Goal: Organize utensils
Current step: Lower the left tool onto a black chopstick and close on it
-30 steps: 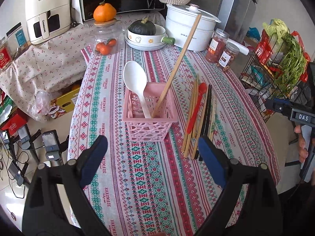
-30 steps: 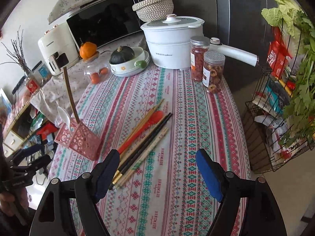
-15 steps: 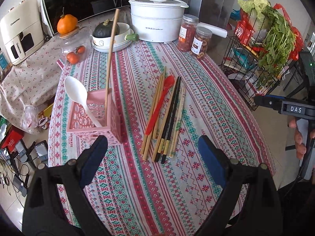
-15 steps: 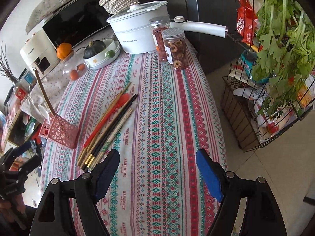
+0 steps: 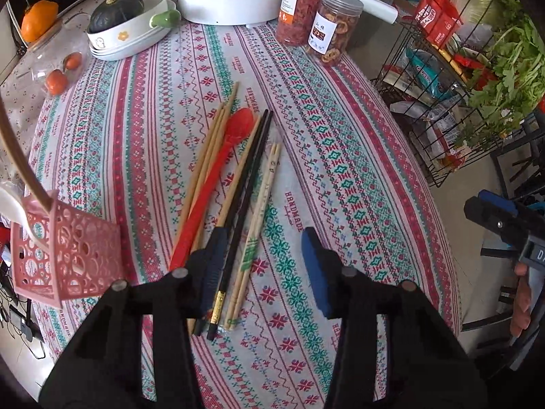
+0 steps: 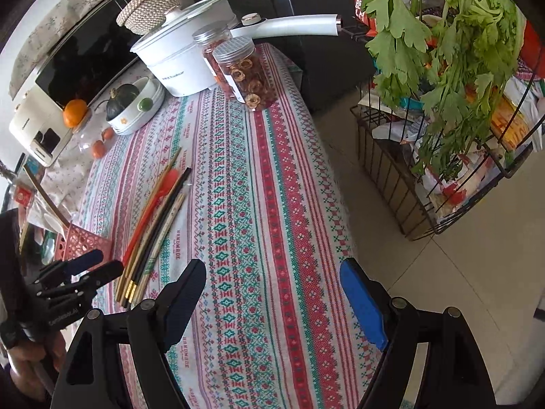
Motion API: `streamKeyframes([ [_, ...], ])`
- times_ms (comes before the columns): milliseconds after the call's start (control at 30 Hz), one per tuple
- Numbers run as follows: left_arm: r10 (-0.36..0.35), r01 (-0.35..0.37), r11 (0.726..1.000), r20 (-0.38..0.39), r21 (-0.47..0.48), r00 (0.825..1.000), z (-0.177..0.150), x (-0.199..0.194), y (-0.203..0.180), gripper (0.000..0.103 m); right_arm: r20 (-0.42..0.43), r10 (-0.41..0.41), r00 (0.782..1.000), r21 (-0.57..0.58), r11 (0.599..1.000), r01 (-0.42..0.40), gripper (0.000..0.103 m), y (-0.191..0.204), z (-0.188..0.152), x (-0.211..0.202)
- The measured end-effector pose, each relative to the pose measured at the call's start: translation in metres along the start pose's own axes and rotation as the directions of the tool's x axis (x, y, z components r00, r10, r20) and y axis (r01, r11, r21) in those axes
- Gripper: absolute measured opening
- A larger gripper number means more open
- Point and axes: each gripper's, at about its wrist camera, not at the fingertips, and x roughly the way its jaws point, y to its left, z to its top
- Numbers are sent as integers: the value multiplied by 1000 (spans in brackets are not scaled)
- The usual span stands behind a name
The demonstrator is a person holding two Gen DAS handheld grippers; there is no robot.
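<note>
I have swung my left tongs [image 5: 262, 266] from the pink basket [image 5: 64, 255] over the chopsticks [image 5: 238, 204] on the desk [image 5: 340, 156]; jaws closing around their near ends, not yet clamped. Right tongs [image 6: 272, 303] apart, empty.

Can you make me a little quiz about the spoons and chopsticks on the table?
1. True or false: the red spoon is standing in the pink basket.
2. Which spoon is already in the pink basket: A) the white spoon, B) a green one, C) a blue one?
3. Fill in: the left gripper is closing above the loose ______ lying on the tablecloth.

Key
1. False. It lies flat among the chopsticks.
2. A.
3. Chopsticks. The pads do not press on any yet. The right gripper is open over bare cloth.
</note>
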Motion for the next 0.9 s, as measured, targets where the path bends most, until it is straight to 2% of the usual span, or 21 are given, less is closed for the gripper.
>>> streamKeyframes([
  [67, 7, -8, 1000, -23, -12, 1000, 13, 16, 2, 29, -17, -3, 1000, 5, 1000, 3, 82, -1, 2, 7],
  [133, 24, -25, 999, -40, -21, 999, 24, 32, 4, 21, -30, -2, 1000, 9, 1000, 2, 82, -2, 5, 12],
  [267, 50, -52, 998, -75, -31, 996, 39, 57, 7, 12, -46, 10, 999, -2, 1000, -10, 82, 1, 10, 18],
  [400, 67, -68, 998, -79, -12, 995, 46, 66, 4, 11, -47, -4, 999, -27, 1000, 2, 82, 4, 15, 22],
  [633, 78, -76, 997, -90, 28, 993, 54, 73, -7, 15, -72, -23, 997, -31, 999, 21, 82, 3, 16, 34],
  [700, 54, -52, 999, -94, 16, 994, 57, 73, -8, 15, -79, -29, 996, -31, 999, 27, 82, 3, 17, 36],
  [833, -57, 53, 997, -94, -48, 994, 63, 73, 2, 15, -83, -31, 996, -32, 999, 29, 82, 3, 17, 39],
  [900, -55, 52, 997, -67, -51, 996, 63, 68, 4, 14, -82, -40, 996, -40, 999, 37, 82, 3, 17, 40],
])
